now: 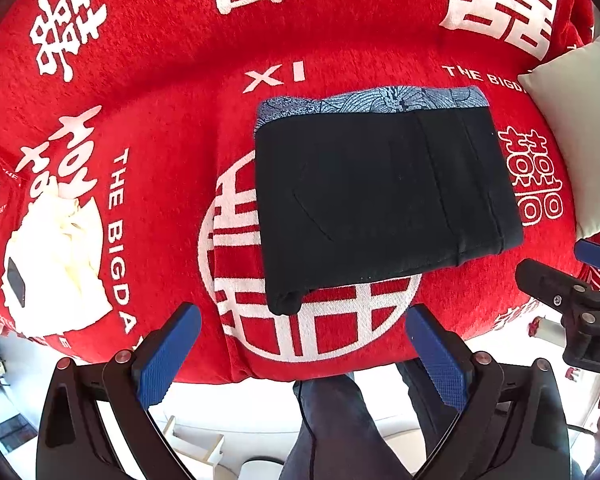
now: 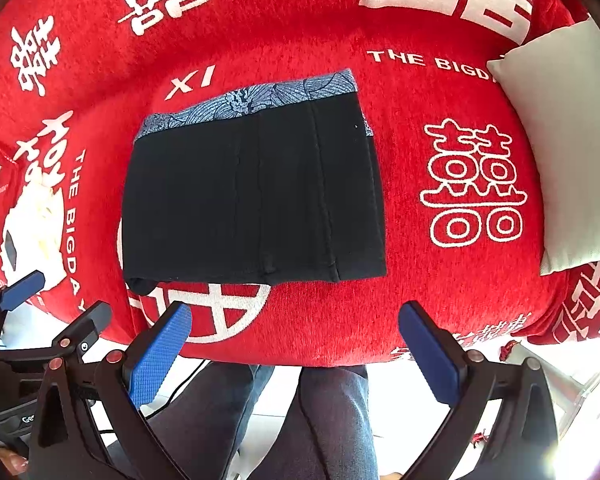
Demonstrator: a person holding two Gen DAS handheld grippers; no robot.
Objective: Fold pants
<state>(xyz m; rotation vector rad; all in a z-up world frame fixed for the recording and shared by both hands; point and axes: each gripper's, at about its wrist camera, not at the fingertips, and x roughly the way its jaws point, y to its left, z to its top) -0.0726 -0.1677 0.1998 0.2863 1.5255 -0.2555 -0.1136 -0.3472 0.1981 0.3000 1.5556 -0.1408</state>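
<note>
The black pants [image 1: 380, 196] lie folded into a compact rectangle on the red blanket [image 1: 160, 112], with a blue patterned inner waistband [image 1: 372, 100] showing along the far edge. They also show in the right wrist view [image 2: 252, 196]. My left gripper [image 1: 304, 348] is open and empty, held above the blanket's near edge, short of the pants. My right gripper [image 2: 296, 352] is open and empty, also at the near edge. The right gripper shows at the right of the left wrist view [image 1: 572, 280]. The left gripper shows at the left of the right wrist view [image 2: 40, 300].
A white cushion [image 2: 564, 148] lies on the blanket to the right of the pants. A white crumpled cloth [image 1: 60, 256] with a dark patch lies at the left. The person's legs [image 2: 300, 420] stand below the blanket's near edge, over a white floor.
</note>
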